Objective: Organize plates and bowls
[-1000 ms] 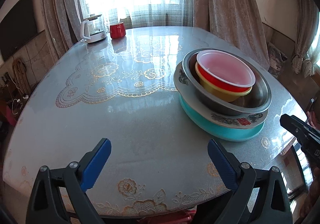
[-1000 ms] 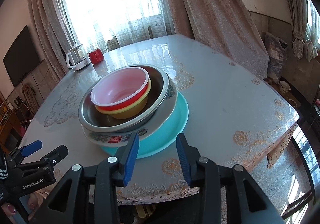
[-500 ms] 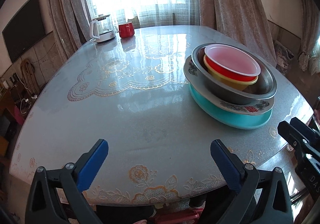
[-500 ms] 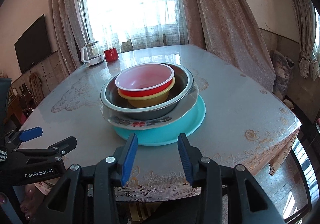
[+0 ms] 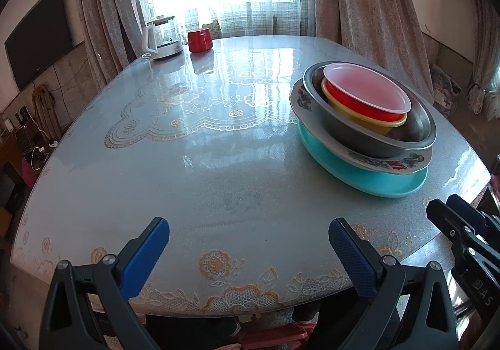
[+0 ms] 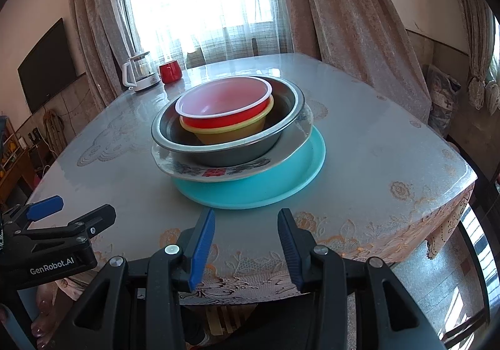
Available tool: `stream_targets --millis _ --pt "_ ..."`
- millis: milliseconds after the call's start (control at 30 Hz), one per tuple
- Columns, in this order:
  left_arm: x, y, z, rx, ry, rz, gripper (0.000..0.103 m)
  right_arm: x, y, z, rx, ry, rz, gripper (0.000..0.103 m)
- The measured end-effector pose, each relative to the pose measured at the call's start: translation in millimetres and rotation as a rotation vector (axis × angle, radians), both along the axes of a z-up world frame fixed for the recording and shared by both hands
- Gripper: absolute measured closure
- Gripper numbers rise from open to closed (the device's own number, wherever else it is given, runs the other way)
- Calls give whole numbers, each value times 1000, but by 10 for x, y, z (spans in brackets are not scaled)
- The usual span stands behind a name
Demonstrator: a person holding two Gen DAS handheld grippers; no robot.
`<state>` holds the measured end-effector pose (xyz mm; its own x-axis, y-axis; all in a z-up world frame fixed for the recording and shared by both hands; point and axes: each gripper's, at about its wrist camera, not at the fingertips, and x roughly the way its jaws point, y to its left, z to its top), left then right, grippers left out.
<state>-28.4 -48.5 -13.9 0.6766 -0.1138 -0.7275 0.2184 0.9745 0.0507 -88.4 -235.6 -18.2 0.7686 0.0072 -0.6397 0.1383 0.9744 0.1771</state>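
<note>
Bowl stack (image 6: 231, 131) on table (image 6: 375, 146); kettle (image 6: 137, 74), perhaps, behind.

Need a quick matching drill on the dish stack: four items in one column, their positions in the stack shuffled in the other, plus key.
Items:
1. teal plate
2. patterned plate
3. steel bowl
4. red bowl

Positions:
A. nested in the yellow bowl, top of the stack
B. directly on the table, bottom of the stack
C. holds the yellow bowl
D. between the bottom plate and the metal bowl

Pairs: 1-B, 2-D, 3-C, 4-A
</note>
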Motion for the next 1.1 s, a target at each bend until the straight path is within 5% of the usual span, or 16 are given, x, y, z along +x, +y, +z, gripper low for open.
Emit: stream_targets --millis 1100 --pt "-3 0 -21 7 -5 -12 0 16 4 -33 6 15 0 61"
